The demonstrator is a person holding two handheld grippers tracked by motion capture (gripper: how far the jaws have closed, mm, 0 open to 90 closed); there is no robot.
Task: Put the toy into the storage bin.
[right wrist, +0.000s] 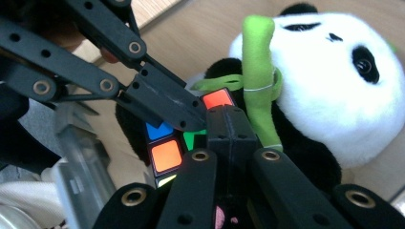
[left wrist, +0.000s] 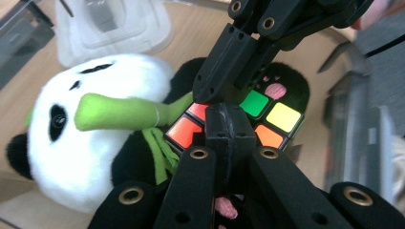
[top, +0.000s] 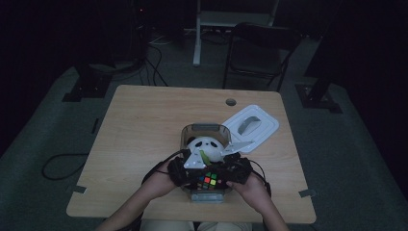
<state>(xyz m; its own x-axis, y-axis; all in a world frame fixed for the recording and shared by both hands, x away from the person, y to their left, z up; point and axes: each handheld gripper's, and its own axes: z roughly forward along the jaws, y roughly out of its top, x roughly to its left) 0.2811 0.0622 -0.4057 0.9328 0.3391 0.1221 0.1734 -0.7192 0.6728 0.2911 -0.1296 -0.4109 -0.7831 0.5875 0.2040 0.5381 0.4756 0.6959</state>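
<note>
Item 1, my left gripper [left wrist: 224, 125]: jaws pressed flat together with nothing between them, tips resting at the top face of the puzzle cube [left wrist: 248, 117]. In the high view it sits low on the counter [top: 144, 125], its grey three-cornered plate over the toy.

Item 2, my right gripper [right wrist: 229, 125]: jaws likewise together and clamped on nothing, tips meeting the left pair over the cube. Its linkage crosses the upper part of the left gripper view and covers much of the cube there.

Item 3, puzzle cube: coloured tiles (orange-red, green, yellow, blue) lying on the belly of the stuffed panda [left wrist: 90, 143], inside the clear container [top: 204, 130] at the near middle of the counter. Both pairs of jaws hide its middle; whether the tips actually touch the tiles I cannot tell.

Item 4, stuffed panda: on its back in the container, white head toward the far side, green felt stalk [right wrist: 258, 71] across its chest, just beside the cube. Lower body and pink paw pads mostly hidden behind my jaws.

Item 5, clear container: near wall cut off by my hands in the high view; side walls blurred in both gripper views.

Item 6, white lid [top: 252, 126]: lying on the counter just right of the container, touching or nearly so; the dim light leaves that undecided.
</note>
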